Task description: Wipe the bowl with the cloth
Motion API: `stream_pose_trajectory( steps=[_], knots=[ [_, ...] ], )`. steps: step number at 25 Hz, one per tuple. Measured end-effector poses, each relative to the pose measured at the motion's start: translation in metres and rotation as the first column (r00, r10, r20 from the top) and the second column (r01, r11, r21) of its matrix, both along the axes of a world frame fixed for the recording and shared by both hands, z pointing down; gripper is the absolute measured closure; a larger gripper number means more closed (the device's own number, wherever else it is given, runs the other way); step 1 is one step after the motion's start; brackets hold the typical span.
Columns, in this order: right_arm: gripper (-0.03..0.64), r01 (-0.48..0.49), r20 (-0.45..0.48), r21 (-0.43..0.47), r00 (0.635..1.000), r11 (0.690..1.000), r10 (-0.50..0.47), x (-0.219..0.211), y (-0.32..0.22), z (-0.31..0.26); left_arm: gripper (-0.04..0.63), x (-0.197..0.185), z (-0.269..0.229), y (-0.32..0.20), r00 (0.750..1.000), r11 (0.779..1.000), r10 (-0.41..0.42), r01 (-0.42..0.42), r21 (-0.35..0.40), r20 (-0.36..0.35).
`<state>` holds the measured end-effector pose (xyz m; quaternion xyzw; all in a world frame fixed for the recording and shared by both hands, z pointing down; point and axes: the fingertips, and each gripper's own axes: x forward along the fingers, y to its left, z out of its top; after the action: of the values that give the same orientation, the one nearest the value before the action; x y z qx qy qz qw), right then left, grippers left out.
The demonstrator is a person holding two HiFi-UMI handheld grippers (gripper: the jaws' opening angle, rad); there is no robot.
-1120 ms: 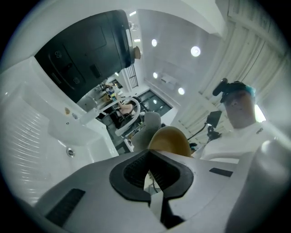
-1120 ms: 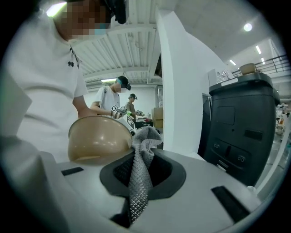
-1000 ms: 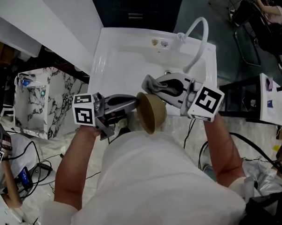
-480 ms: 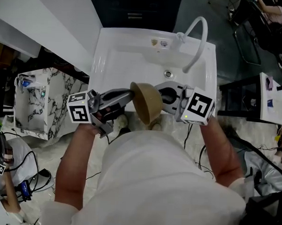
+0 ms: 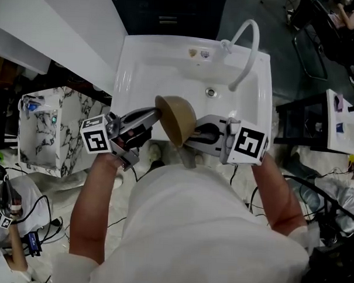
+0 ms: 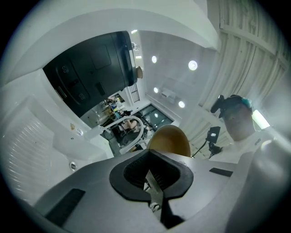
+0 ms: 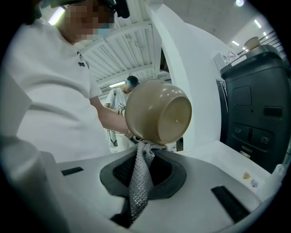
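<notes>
A tan bowl point(image 5: 177, 118) is held tipped on its side over the front edge of the white sink point(image 5: 146, 68). My left gripper point(image 5: 157, 113) is shut on its rim from the left; in the left gripper view the bowl point(image 6: 170, 140) rises just beyond the closed left gripper point(image 6: 153, 181). My right gripper point(image 5: 192, 142) comes in from the right, below the bowl, shut on a grey woven cloth point(image 7: 139, 178). In the right gripper view the cloth's bunched end touches the underside of the bowl point(image 7: 157, 112), just past the right gripper point(image 7: 143, 155). A fold of cloth point(image 5: 187, 158) hangs under the bowl.
A curved white faucet point(image 5: 246, 48) stands at the sink's back right, with the drain point(image 5: 211, 92) in the basin. A marble-patterned box point(image 5: 48, 132) sits left of the sink. Cables lie on the floor on both sides. A dark cabinet is behind the sink.
The left gripper and bowl have shifted left and toward the basin. The right gripper with the cloth has come down from the bowl's far side to beneath it.
</notes>
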<state>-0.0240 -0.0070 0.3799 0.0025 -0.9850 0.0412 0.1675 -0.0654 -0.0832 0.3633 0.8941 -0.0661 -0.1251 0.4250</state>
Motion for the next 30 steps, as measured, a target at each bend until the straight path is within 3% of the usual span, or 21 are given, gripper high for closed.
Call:
stream_pose_trajectory(
  steps=[12,20,30],
  knots=[
    [0.588,0.07,0.062,0.045,0.995,0.996,-0.073,0.007,0.013,-0.041,0.586,-0.013,0.015,-0.007,1.0,0.999,-0.031,0.031,-0.033,0.006],
    [0.588,0.015,0.185,0.057,0.982,0.998,-0.025,0.006,0.005,-0.068,0.586,-0.02,0.029,0.001,0.999,0.998,-0.037,0.038,-0.044,0.022],
    [0.588,-0.037,0.169,0.076,0.985,0.996,0.024,0.013,-0.015,-0.072,0.585,-0.016,0.032,0.01,1.0,0.998,0.0,0.001,-0.057,0.015]
  ],
)
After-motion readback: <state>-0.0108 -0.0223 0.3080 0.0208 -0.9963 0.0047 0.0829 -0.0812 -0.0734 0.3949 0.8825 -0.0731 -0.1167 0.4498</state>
